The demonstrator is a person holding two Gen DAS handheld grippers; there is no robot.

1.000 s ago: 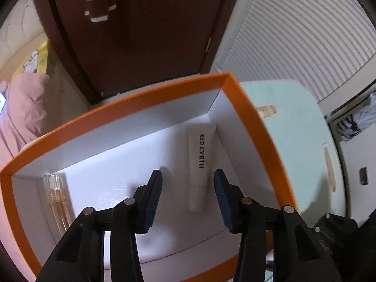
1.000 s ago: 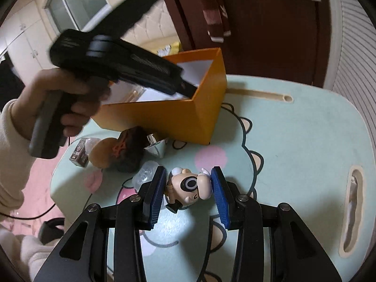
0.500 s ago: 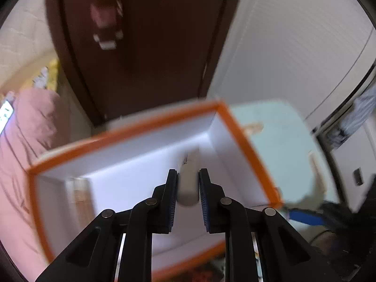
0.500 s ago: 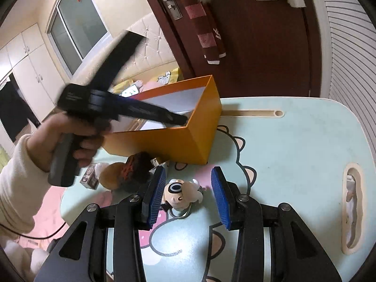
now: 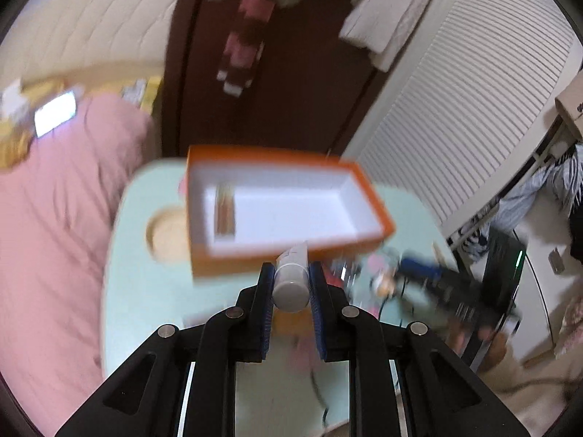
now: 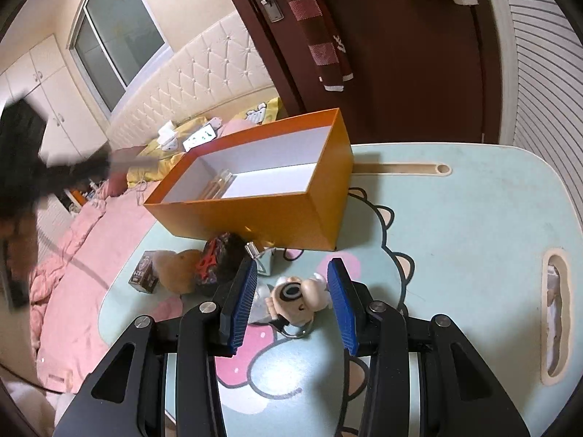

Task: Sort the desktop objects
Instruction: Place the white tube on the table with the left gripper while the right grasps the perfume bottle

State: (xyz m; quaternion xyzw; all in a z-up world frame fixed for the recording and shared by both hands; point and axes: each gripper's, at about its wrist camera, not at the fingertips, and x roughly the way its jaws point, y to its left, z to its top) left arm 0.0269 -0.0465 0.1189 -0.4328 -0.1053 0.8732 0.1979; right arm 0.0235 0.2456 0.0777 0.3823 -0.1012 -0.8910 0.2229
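The left gripper (image 5: 290, 286) is clamped on a white cosmetic tube (image 5: 291, 278), cap end toward the camera — held in the air above the pale green table (image 5: 145, 291), near the orange box (image 5: 291, 204). A small glass vial (image 5: 224, 209) lies inside that box at its left end. The right gripper (image 6: 291, 296) stands open — its blue pads either side of a cartoon figurine (image 6: 297, 296) on the table, not touching it.
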